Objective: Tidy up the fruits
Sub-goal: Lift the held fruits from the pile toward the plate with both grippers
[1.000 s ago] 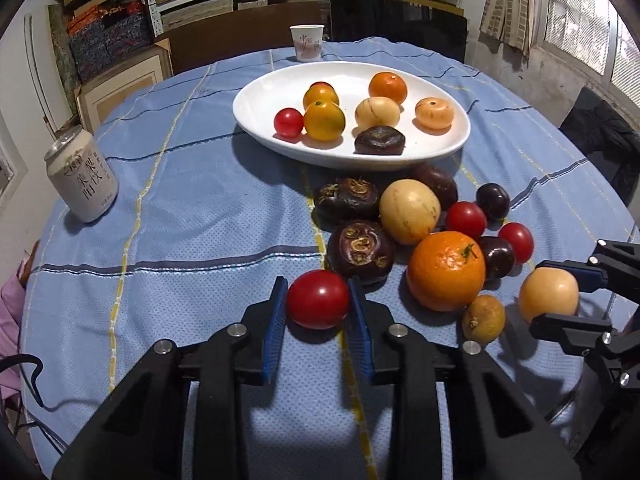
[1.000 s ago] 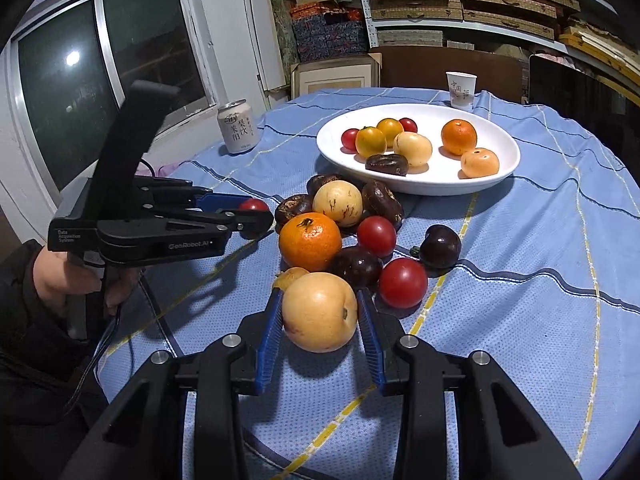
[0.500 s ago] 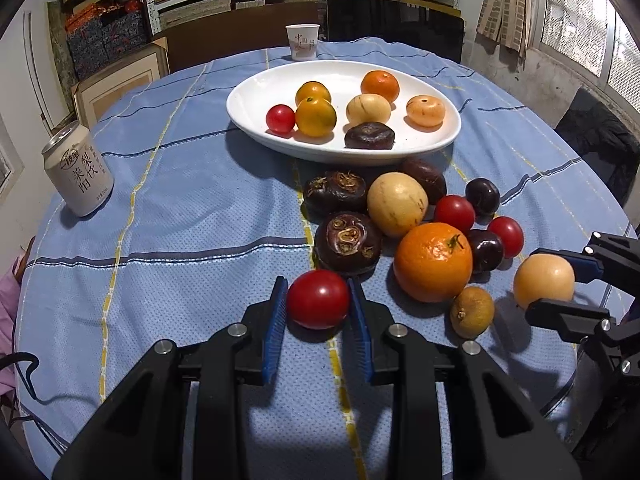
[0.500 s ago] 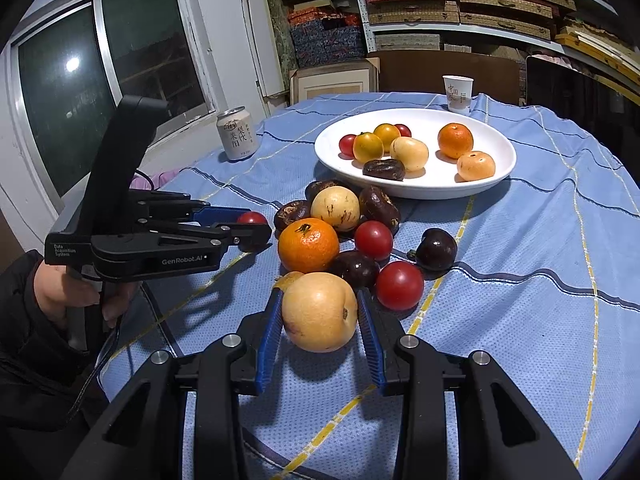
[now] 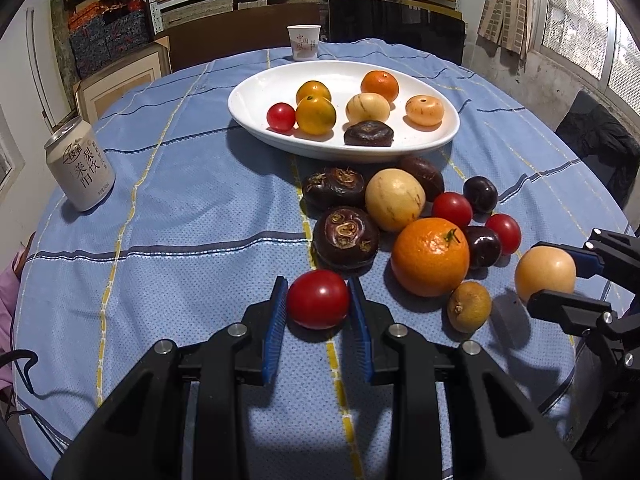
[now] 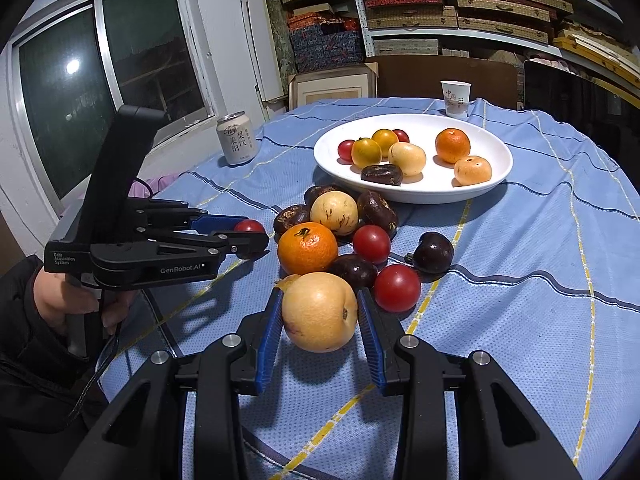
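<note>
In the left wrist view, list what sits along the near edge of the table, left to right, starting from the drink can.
drink can → left gripper shut on a red tomato → large orange → small brownish fruit → pale yellow fruit held in the right gripper

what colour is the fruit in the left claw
Red: a glossy tomato between the left claw's blue pads, clearest in the left wrist view.

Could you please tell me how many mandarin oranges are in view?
2. One mandarin lies on the white plate, far side; the other mandarin sits on the tablecloth among loose fruit.
</note>
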{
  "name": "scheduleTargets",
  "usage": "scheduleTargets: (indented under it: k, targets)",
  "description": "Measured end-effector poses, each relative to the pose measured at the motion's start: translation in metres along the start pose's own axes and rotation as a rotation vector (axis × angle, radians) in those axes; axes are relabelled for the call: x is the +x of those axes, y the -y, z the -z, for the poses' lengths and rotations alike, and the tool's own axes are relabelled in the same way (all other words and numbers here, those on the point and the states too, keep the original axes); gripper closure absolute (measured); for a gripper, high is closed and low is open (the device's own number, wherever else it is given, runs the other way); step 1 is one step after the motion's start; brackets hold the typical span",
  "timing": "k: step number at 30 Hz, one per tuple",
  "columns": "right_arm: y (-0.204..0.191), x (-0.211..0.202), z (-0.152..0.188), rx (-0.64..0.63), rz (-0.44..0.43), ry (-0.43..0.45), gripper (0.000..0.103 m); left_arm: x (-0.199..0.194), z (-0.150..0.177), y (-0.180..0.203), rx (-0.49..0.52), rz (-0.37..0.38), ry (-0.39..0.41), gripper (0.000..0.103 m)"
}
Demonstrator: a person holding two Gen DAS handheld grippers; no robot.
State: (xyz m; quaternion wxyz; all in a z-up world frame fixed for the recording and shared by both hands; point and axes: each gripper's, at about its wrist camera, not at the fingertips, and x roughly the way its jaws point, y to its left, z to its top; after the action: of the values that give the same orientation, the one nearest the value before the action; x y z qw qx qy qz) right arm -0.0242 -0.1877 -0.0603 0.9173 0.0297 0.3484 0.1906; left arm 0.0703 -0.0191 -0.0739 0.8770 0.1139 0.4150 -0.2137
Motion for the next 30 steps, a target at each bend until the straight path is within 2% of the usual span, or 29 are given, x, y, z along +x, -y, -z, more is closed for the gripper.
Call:
scheduleTargets:
  k: [30]
  targets:
    - [0.0038,-0.001,0.002,0.022,0.005,-0.003,0.066,-0.0073,-0.0013,-0.0062,-0.024,0.006,0.025,0.073]
